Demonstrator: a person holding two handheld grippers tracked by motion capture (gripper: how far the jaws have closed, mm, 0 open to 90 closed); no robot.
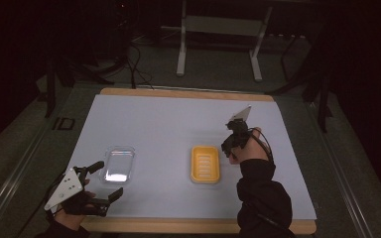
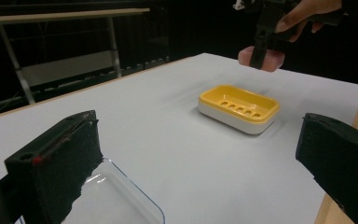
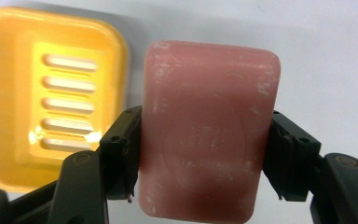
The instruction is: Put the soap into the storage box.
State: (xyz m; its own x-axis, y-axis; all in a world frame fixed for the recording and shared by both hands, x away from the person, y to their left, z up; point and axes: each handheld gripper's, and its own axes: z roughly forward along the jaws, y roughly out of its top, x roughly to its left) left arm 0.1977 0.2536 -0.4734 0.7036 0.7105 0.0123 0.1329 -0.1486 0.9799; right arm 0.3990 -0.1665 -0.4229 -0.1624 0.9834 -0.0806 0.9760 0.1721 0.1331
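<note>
Setting: dim room, a white sheet [image 1: 178,129] spread over a wooden table, a metal frame seen beyond it.
Right gripper [image 3: 205,158]: jaws pressed onto the long sides of a pink soap bar [image 3: 207,126], which is held in the air just to the right of the yellow soap dish [image 1: 205,163].
Left gripper [image 1: 101,183]: jaws spread wide, nothing between them, parked just beside the clear lid [image 1: 118,164] at the near left of the sheet.
Step in hand: judged to be the soap being carried to the dish.
Doing it well: the bar should be brought over the slotted floor, kept level, lowered inside the rim, and only then let go.
Risk: soap is slippery; a tilted release could be expected to skid it off the rim.
</note>
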